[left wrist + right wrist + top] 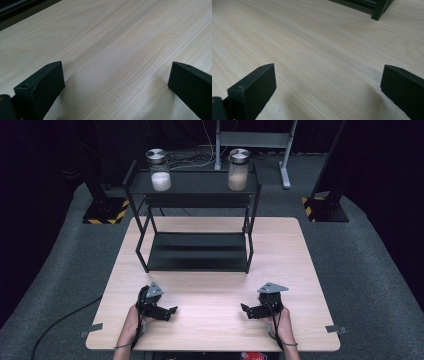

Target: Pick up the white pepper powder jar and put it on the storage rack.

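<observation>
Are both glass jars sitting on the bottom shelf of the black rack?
No, the white-filled jar and the tan-filled jar both stand on the top shelf of the rack.

No legible text, label, brand or number on anything.

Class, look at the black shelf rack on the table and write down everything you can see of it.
The black rack looks like thin metal, with two flat shelves held by slim posts. It stands upright on the far half of the wooden table. The lower shelf is bare. The top shelf carries two lidded glass jars, the left jar half full of white powder, the right jar of something beige. One rack foot shows in the right gripper view. Neither gripper touches it.
</observation>
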`<state>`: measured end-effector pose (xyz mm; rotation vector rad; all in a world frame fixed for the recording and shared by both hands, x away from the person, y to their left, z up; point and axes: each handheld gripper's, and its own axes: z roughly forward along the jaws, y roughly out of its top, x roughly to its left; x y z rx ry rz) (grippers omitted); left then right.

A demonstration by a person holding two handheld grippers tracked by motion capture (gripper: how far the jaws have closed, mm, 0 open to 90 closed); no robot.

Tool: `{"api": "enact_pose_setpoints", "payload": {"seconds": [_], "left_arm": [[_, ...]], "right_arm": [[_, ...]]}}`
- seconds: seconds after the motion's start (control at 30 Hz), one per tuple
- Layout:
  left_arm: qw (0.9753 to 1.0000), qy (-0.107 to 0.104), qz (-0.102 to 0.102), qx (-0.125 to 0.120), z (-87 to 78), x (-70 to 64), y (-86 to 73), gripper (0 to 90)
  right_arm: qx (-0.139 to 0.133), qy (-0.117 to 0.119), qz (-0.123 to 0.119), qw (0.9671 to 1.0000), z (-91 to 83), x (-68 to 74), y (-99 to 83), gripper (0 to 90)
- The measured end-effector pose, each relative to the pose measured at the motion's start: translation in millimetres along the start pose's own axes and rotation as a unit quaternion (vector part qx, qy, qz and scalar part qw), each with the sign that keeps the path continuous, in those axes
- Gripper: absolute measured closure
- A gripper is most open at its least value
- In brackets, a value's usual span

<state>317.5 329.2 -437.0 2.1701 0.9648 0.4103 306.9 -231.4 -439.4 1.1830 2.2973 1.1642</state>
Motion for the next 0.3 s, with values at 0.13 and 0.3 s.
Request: {"api": "enact_pose_setpoints", "payload": {"seconds": [0.13,0.3], "left_arm": [[1.0000,0.001,0.000,-0.001,0.0,-0.3,-0.2,0.0],[1.0000,0.003,-0.002,0.000,-0.1,-0.8,-0.2,0.1]], "right_arm": [[0.000,0.006,0.006,1.0000,0.1,-3.3,0.0,0.0],[-0.005,0.003,0.007,1.0000,-1.0,-2.1,-2.0,0.0]]}}
